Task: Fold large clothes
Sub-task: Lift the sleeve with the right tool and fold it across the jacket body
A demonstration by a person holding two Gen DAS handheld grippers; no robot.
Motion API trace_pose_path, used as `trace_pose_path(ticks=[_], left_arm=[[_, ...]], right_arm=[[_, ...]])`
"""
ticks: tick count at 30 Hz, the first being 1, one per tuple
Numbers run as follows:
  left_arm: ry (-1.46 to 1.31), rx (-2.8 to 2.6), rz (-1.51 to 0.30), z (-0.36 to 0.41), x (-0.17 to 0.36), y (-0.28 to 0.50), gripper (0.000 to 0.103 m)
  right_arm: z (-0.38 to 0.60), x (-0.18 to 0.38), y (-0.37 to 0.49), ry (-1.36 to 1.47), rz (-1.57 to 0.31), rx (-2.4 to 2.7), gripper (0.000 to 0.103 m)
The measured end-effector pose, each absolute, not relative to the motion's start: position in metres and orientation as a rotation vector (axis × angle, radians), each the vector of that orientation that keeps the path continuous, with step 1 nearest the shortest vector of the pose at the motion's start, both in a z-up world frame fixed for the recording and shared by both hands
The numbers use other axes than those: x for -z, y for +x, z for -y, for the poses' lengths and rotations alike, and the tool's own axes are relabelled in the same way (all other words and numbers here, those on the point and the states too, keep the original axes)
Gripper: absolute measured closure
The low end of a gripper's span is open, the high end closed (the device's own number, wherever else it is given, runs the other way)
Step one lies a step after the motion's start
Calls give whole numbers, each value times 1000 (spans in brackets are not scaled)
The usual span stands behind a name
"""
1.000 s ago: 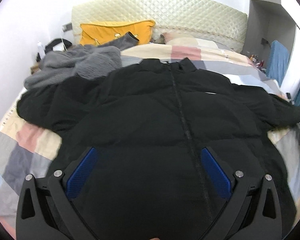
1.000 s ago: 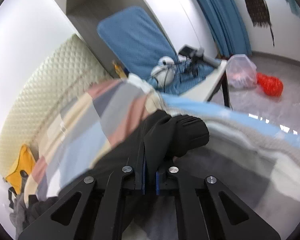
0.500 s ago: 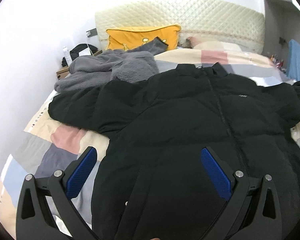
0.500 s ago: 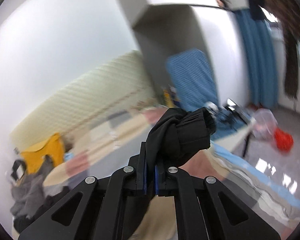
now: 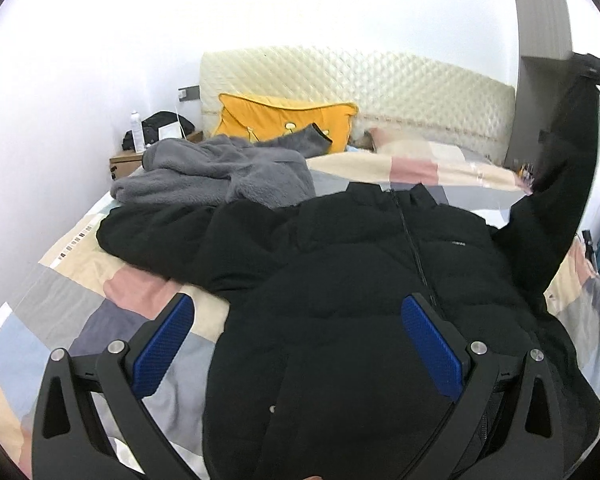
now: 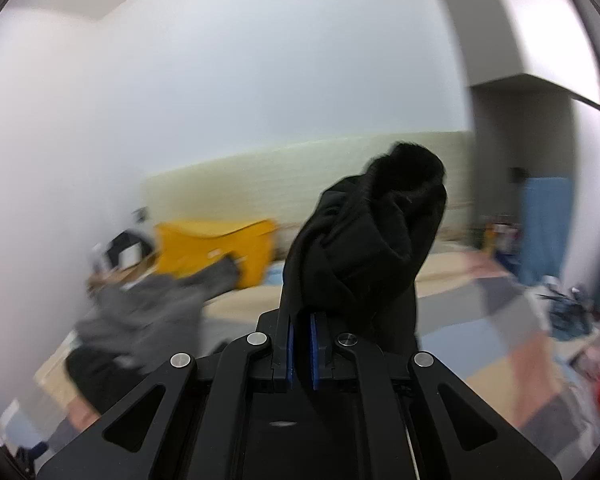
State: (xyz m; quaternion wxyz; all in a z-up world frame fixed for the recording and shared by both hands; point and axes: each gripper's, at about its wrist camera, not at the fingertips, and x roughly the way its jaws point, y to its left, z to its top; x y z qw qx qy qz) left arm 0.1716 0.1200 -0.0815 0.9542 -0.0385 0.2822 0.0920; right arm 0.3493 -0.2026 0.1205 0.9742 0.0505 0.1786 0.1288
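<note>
The bed (image 5: 72,280) carries the black jacket (image 5: 360,288), lying front up, collar toward the headboard, its length running away from me. My left gripper (image 5: 296,344) hovers spread and empty over the hem. My right gripper (image 6: 301,354) pinches the sleeve cuff (image 6: 380,240), lifted high at the jacket's right; the fold goes leftward across the chest. The hem is cut off below.

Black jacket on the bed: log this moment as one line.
right gripper shut on sleeve cuff, lifted | left gripper open above black jacket | jacket body flat on bed
</note>
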Motion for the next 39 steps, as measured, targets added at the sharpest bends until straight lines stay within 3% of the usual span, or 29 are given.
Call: trace_pose_path(ticks=[5, 15, 25, 29, 31, 32, 33, 39], left_arm=[[-130, -195, -580, -142, 83, 171, 0], [-256, -253, -633, -194, 99, 176, 0], [-263, -285, -609, -212, 110, 177, 0], [-237, -261, -634, -206, 118, 184, 0], [-239, -246, -652, -205, 122, 188, 0], [-240, -244, -654, -205, 123, 188, 0], [-239, -244, -653, -205, 123, 188, 0], [-185, -215, -632, -182, 118, 182, 0]], right_arm=[[94, -81, 347, 21, -409, -409, 99], [-67, 66, 362, -66, -637, -578, 97], [-105, 182, 376, -68, -832, -592, 94], [-102, 183, 377, -70, -840, -588, 76], [-102, 175, 373, -84, -830, -606, 48], [-102, 171, 371, -83, -824, -622, 25], [-99, 164, 366, -80, -809, -639, 20], [-58, 128, 339, -83, -717, -632, 21]])
